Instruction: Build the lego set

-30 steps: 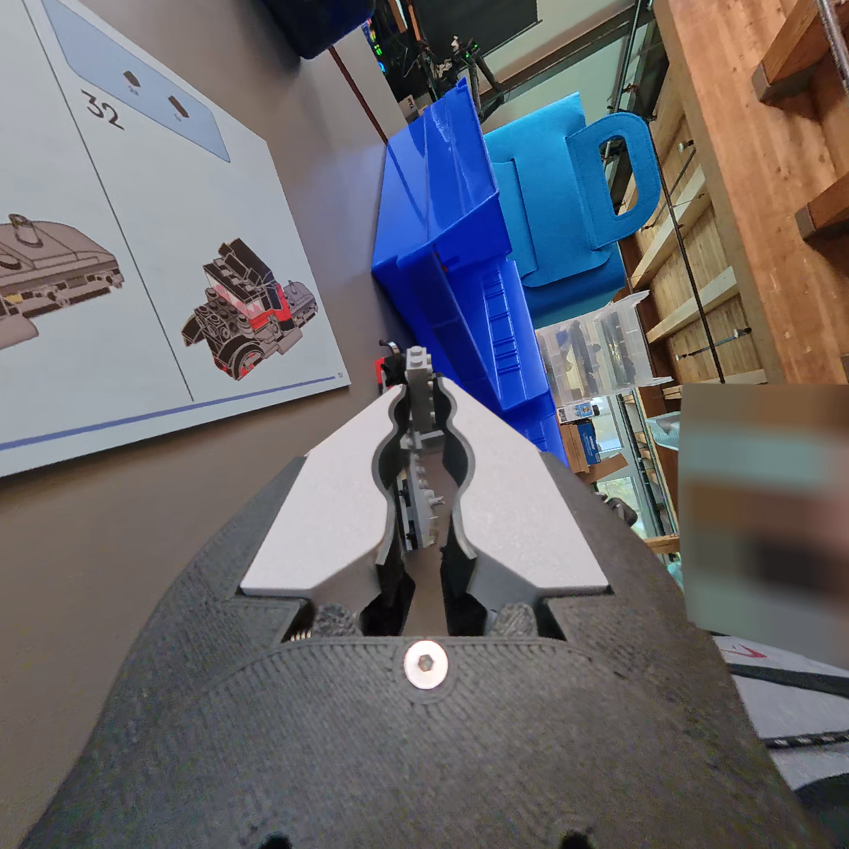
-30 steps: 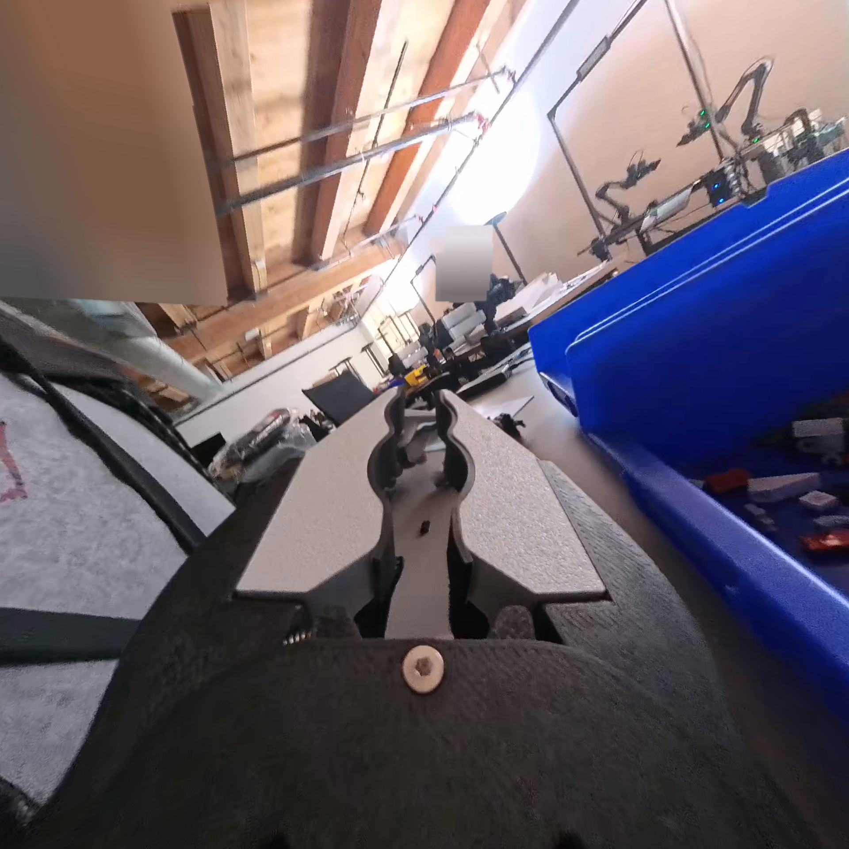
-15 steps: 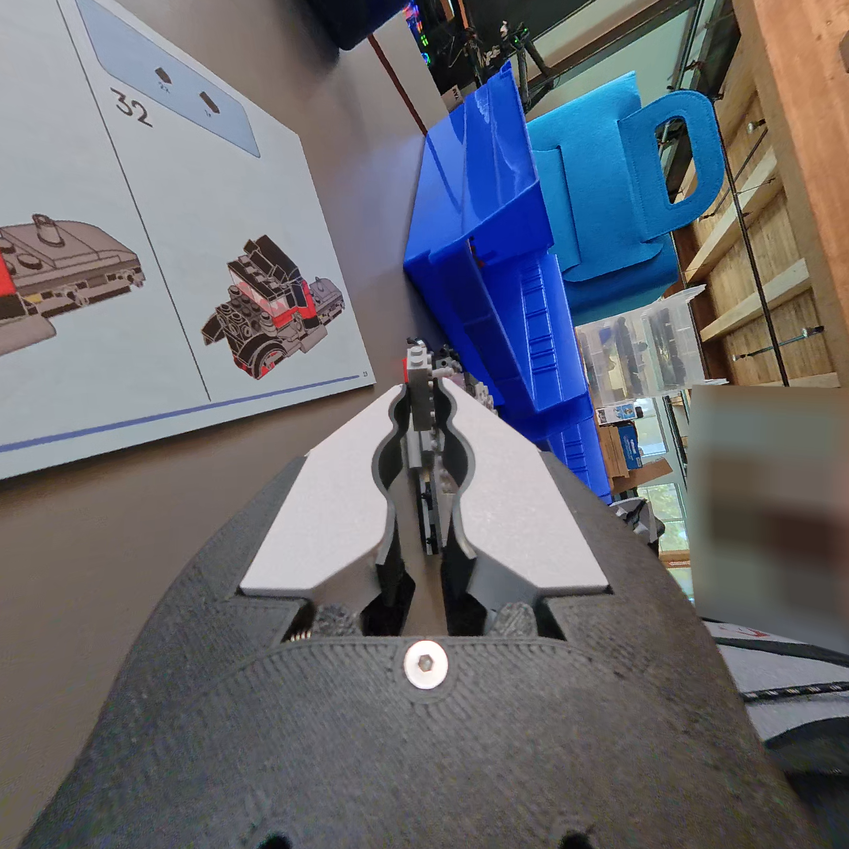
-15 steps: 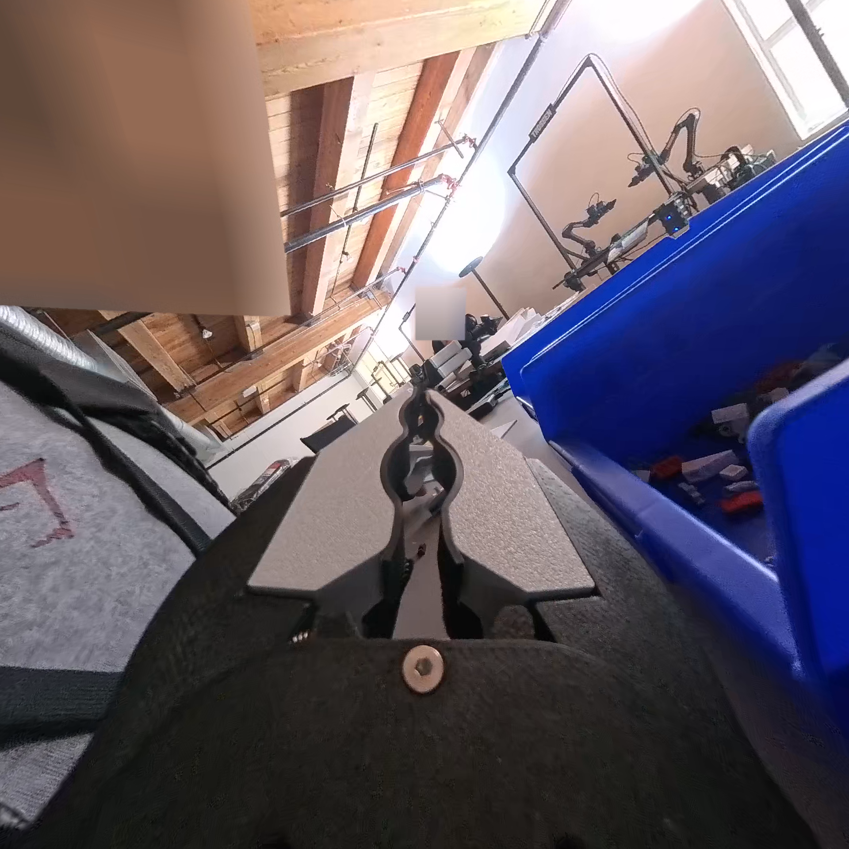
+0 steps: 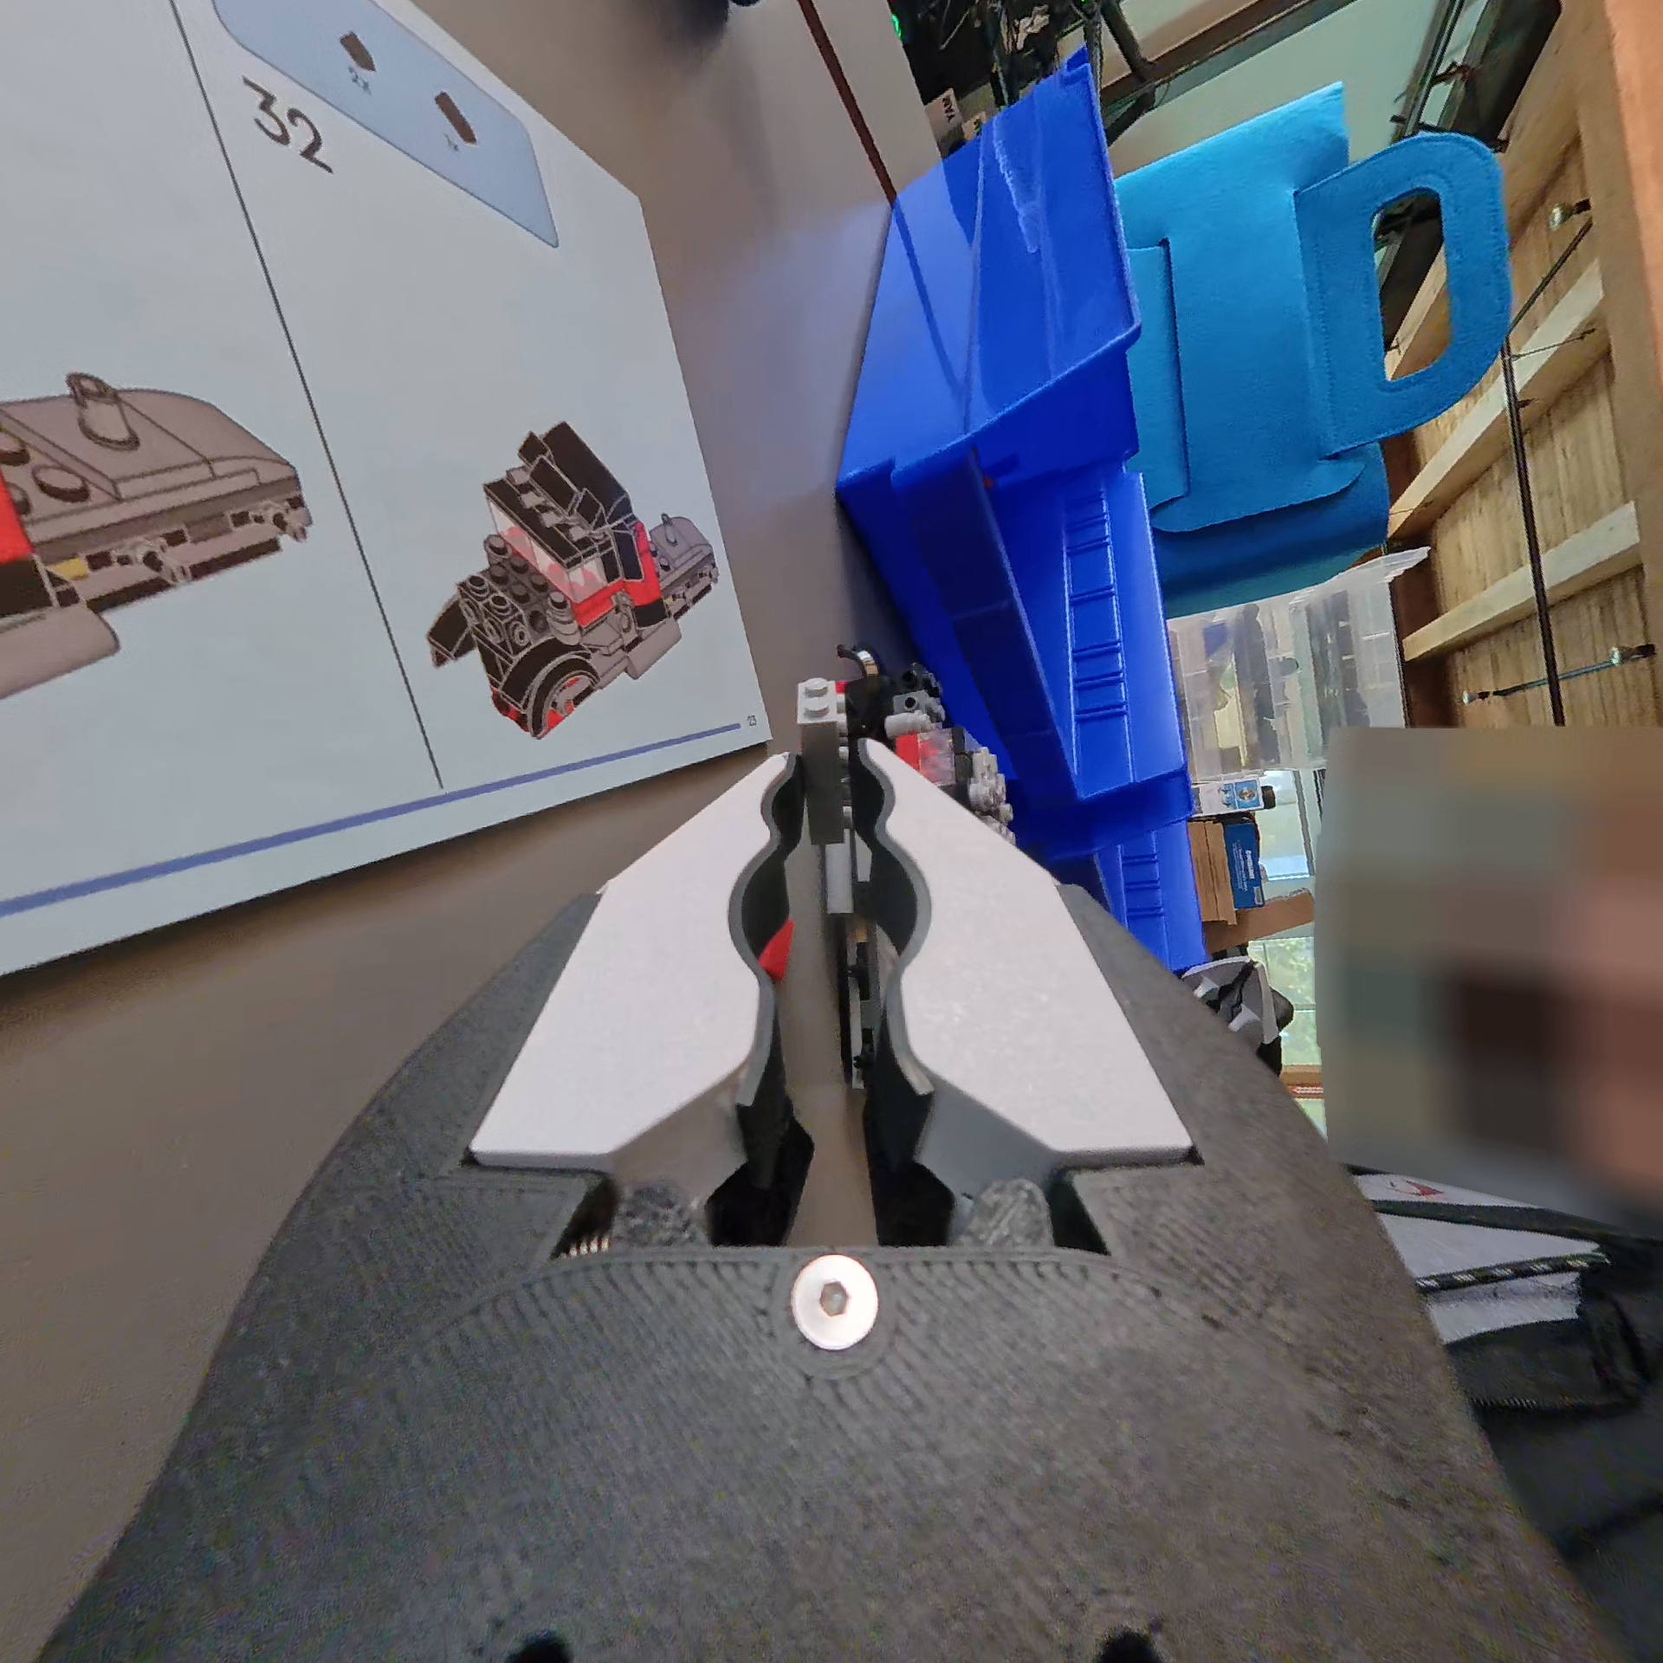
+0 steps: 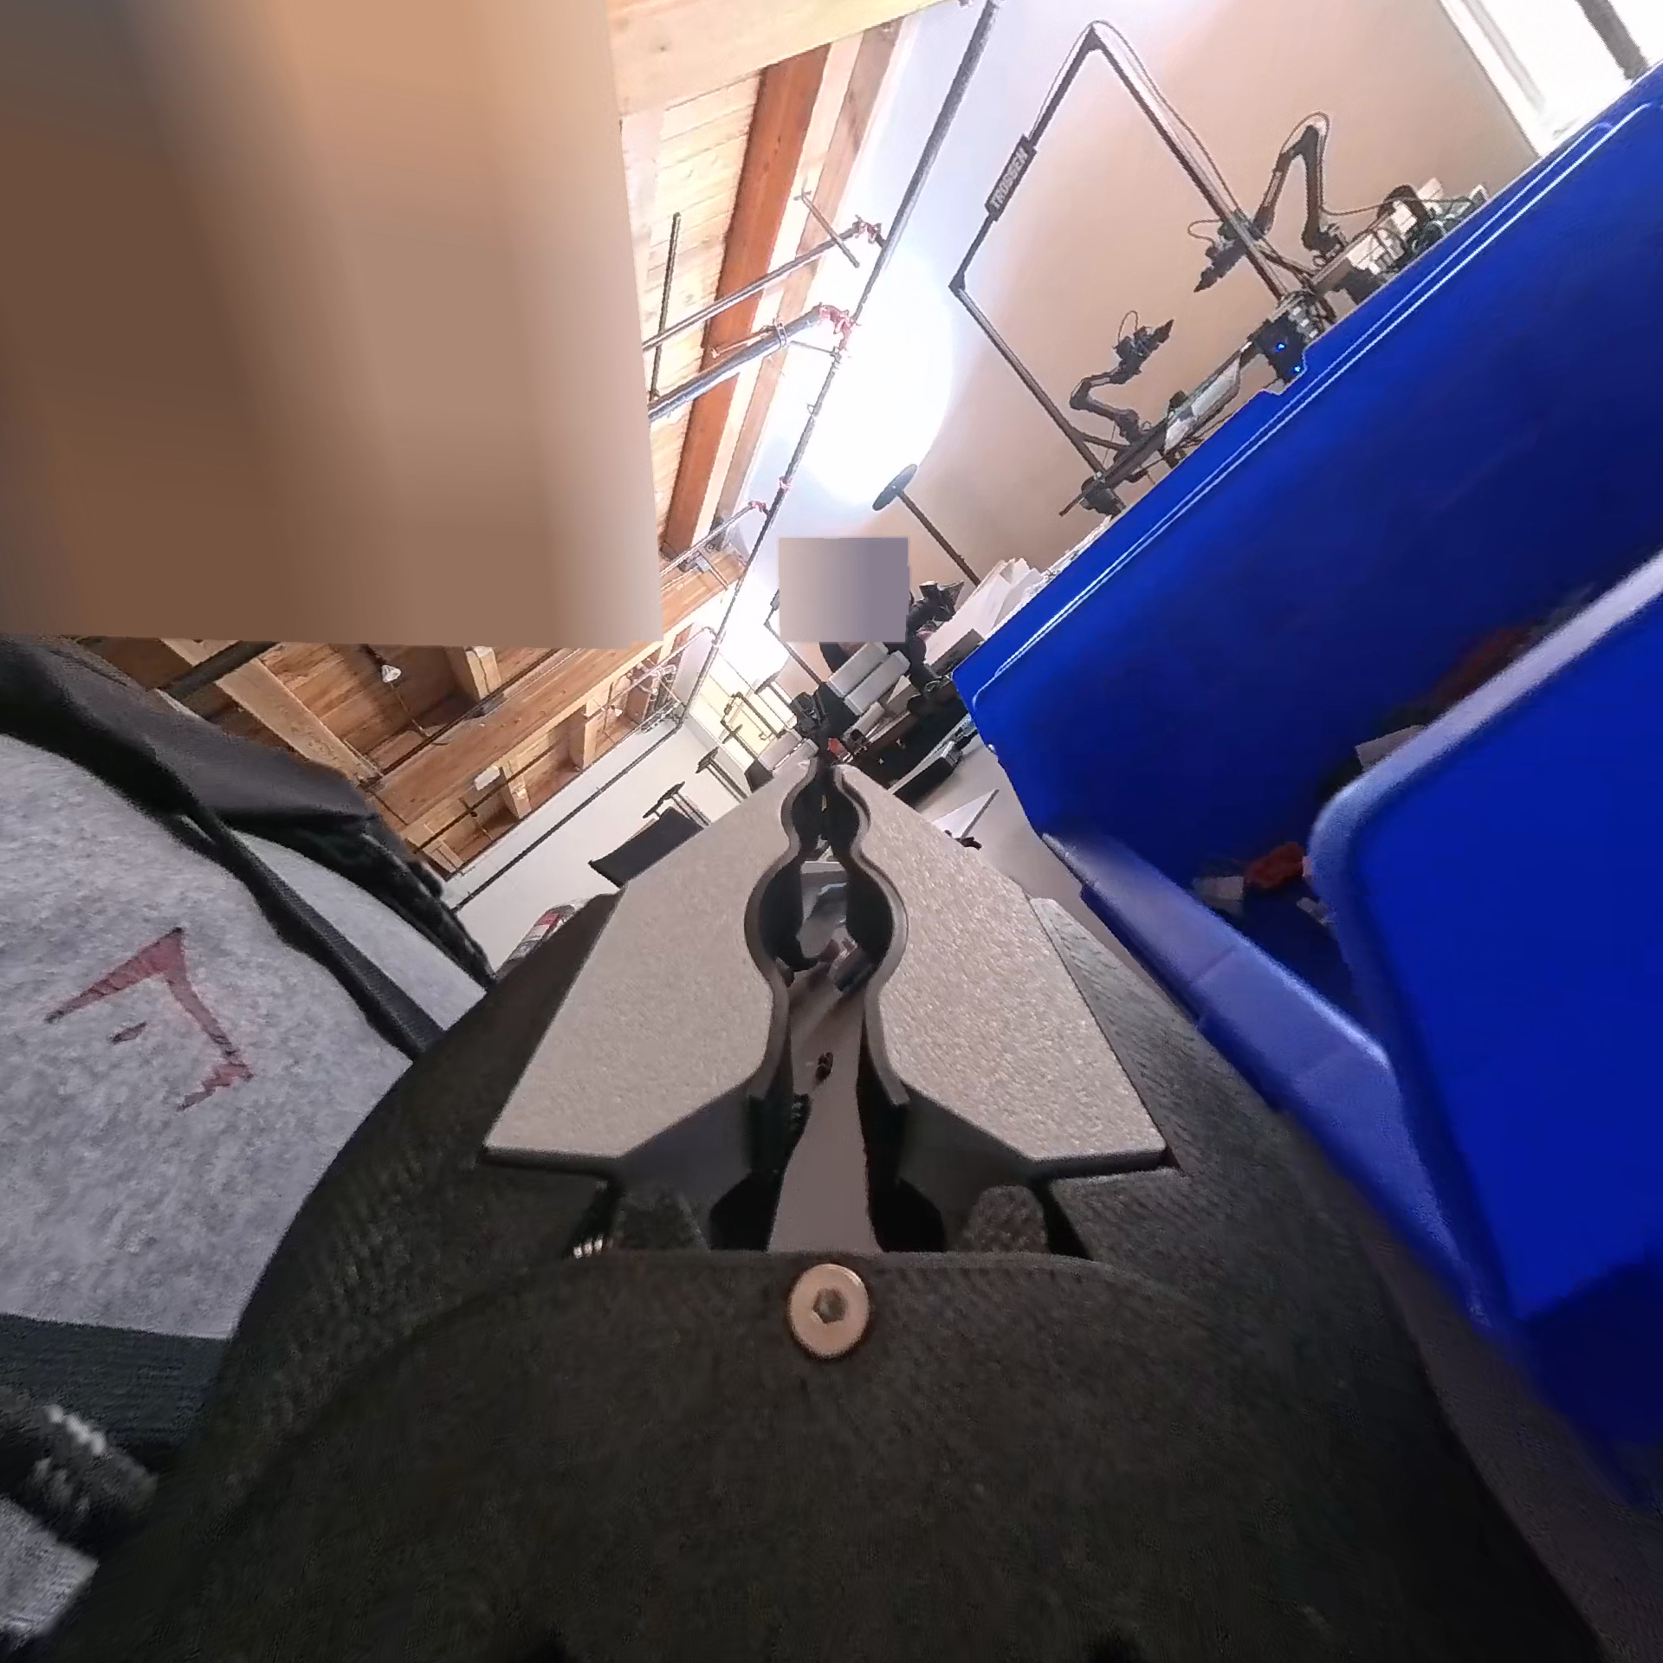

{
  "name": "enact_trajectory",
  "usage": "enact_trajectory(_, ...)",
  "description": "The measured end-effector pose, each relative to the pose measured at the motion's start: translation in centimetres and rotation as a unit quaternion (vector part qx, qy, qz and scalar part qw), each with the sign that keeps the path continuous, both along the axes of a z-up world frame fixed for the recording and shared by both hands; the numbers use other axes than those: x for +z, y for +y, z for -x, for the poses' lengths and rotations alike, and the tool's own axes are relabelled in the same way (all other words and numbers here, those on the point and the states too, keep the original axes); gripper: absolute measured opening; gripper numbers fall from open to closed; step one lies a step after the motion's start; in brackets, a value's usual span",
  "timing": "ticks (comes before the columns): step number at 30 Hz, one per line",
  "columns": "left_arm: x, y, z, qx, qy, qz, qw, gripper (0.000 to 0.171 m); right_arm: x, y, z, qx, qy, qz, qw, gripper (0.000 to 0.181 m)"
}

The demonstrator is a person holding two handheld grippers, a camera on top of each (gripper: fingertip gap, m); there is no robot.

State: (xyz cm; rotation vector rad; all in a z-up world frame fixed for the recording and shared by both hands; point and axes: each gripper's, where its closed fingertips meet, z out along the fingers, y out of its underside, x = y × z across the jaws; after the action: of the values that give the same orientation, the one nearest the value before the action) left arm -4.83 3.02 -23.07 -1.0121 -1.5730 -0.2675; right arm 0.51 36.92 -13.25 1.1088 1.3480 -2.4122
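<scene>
My left gripper is shut on a flat grey lego assembly that stands edge-on between the fingers, with a small grey brick poking past the tips. Just beyond the tips a partly built black, red and grey lego model sits on the table against a blue bin. The open instruction booklet lies to the left. My right gripper is shut with its tips together, and a small dark piece sticks out from between them. It points up and away from the table beside a blue bin.
Loose lego pieces lie in the blue bin, and a second blue bin wall is close on the right. A blue felt bag and a clear parts box are behind the bins. A person's grey garment is on the left. One gripper's finger ends stand about 35 centimeters off the other's.
My right gripper went from slightly open to shut and swung closer along the blue bins. My left gripper, still holding the grey assembly, moved forward toward the booklet and the model.
</scene>
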Motion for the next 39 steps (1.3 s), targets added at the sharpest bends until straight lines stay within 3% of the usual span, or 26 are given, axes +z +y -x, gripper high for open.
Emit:
enact_trajectory(6, -0.2, 0.1, 0.1, -0.002, -0.008, -0.001, 1.0, 0.011, 0.6, 0.5, 0.2, -0.007, 0.018, 0.016, 1.0, 0.0)
enact_trajectory(9, -0.2, 0.2, 0.0, -0.006, -0.01, -0.007, 1.0, 0.011, 1.6, 1.7, -2.0, 0.047, 0.064, 0.012, 0.997, 0.007)
enact_trajectory(13, -0.1, 0.4, -0.1, -0.017, -0.012, -0.016, 1.0, 0.011, 0.3, 7.0, -4.6, 0.096, 0.076, -0.163, 0.979, 0.021)
enact_trajectory(16, 0.0, 0.6, -0.1, -0.022, -0.01, -0.02, 1.0, 0.011, 2.0, 13.1, -4.4, 0.106, 0.05, -0.272, 0.955, 0.024)
enact_trajectory(18, 0.0, 0.6, -0.2, -0.025, -0.009, -0.023, 0.999, 0.011, 2.4, 17.2, -2.6, 0.1, 0.057, -0.394, 0.912, 0.025)
enact_trajectory(20, 0.2, 0.7, -0.2, -0.028, -0.006, -0.029, 0.999, 0.011, 1.4, 20.9, -0.4, 0.124, 0.082, -0.533, 0.833, 0.026)
enact_trajectory(22, 0.3, 0.6, -0.3, -0.027, -0.005, -0.034, 0.999, 0.011, -0.2, 23.1, 0.7, 0.206, 0.135, -0.625, 0.741, 0.023)
enact_trajectory(24, 0.5, 0.5, -0.3, -0.024, 0.001, -0.037, 0.999, 0.011, -2.4, 24.1, 1.5, 0.296, 0.166, -0.658, 0.673, 0.023)
enact_trajectory(28, 0.6, 0.1, -0.3, -0.009, 0.008, -0.033, 0.999, 0.011, -6.2, 22.5, 1.7, 0.439, 0.191, -0.625, 0.616, 0.023)
enact_trajectory(31, 0.4, -0.1, -0.2, 0.0, 0.004, -0.024, 1.0, 0.011, -8.6, 21.8, 1.4, 0.495, 0.226, -0.619, 0.567, 0.022)
enact_trajectory(39, -0.3, -0.3, 0.1, 0.007, -0.014, -0.008, 1.0, 0.011, -10.6, 20.3, 0.5, 0.534, 0.315, -0.579, 0.53, 0.02)
